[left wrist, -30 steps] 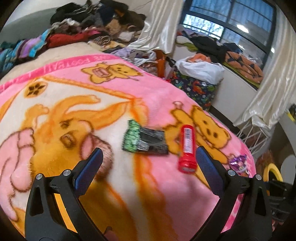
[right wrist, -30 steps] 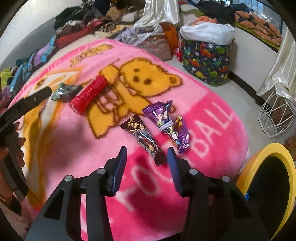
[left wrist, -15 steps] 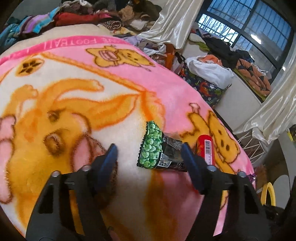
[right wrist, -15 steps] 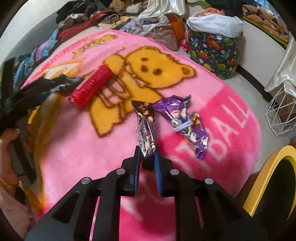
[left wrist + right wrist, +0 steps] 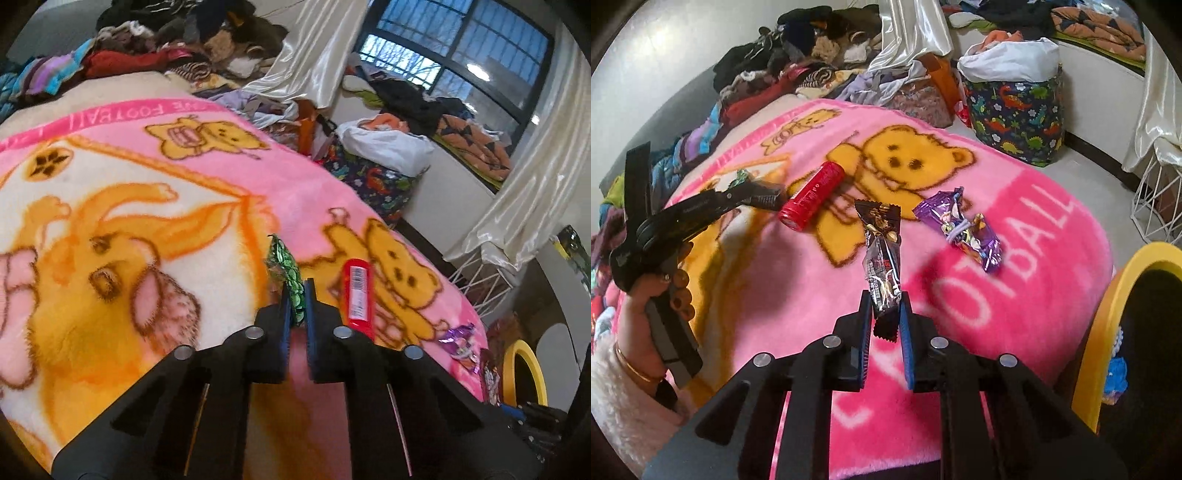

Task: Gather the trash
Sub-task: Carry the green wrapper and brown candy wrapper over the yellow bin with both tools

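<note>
With both claws pinched on wrappers, the collecting stands, by judgement, about half done: two pieces are held, none shows as binned. Left claw: pressed together on the green wrapper, which stands edge-up above the blanket. Right claw: pinching the lower end of the brown wrapper, whose upper end rises clear over the bed. Remaining on the blanket: the purple wrapper, lying flat just right of the brown one, and the red tube, lying on the bear print between the two claws' working areas; whether the tube counts as trash cannot be told. Receptacle: a yellow-rimmed bin at the bed's right edge, near the right claw, with some blue item inside; probable destination. Surroundings: a heap of clothes along the far side of the bed, a dinosaur-print basket on the floor, a white wire basket by the curtain. Obstruction: nothing lies between the right claw and the bin; the left claw's path to it crosses the red tube and the purple wrapper.
</note>
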Tool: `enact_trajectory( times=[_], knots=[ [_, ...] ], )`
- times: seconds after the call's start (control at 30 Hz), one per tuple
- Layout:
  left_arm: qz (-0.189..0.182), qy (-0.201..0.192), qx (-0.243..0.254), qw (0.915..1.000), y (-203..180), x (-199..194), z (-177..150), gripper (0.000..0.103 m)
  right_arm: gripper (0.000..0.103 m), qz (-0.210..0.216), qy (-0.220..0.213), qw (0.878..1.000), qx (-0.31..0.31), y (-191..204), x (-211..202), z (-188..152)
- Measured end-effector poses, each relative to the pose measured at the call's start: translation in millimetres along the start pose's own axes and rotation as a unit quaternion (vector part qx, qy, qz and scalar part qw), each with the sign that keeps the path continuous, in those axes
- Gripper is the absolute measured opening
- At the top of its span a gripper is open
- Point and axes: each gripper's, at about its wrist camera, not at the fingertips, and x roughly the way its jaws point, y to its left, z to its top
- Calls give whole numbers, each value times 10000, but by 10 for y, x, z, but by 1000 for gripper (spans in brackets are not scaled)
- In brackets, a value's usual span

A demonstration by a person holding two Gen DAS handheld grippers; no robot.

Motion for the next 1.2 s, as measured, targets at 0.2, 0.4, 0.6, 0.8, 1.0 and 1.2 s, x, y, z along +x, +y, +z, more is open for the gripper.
enact_trajectory(
  times=[0.2,0.4,0.6,0.8,1.0,1.2],
  knots=[
    [-173,-69,276,9994,-202,-166,-61,3,14,-5,-146,9999,-47,53,-130,-59],
    [-290,-115,643,9974,-439,-288,-134,3,14,66,-267,9996,20,41,-233,-98],
    [-450,-173,862,9951,-631,-403,-160,3,14,76,-383,9992,47,23,-377,-118],
    [-621,-194,1039,9925,-815,-476,-189,3,14,75,-509,9986,90,-12,-508,-111],
    [-811,-234,1224,9889,-1039,-554,-229,3,14,39,-647,9978,162,-67,-645,-103],
    [-965,-261,1466,9841,-1254,-622,-278,3,14,17,-735,9970,234,-132,-747,-102]
  ],
)
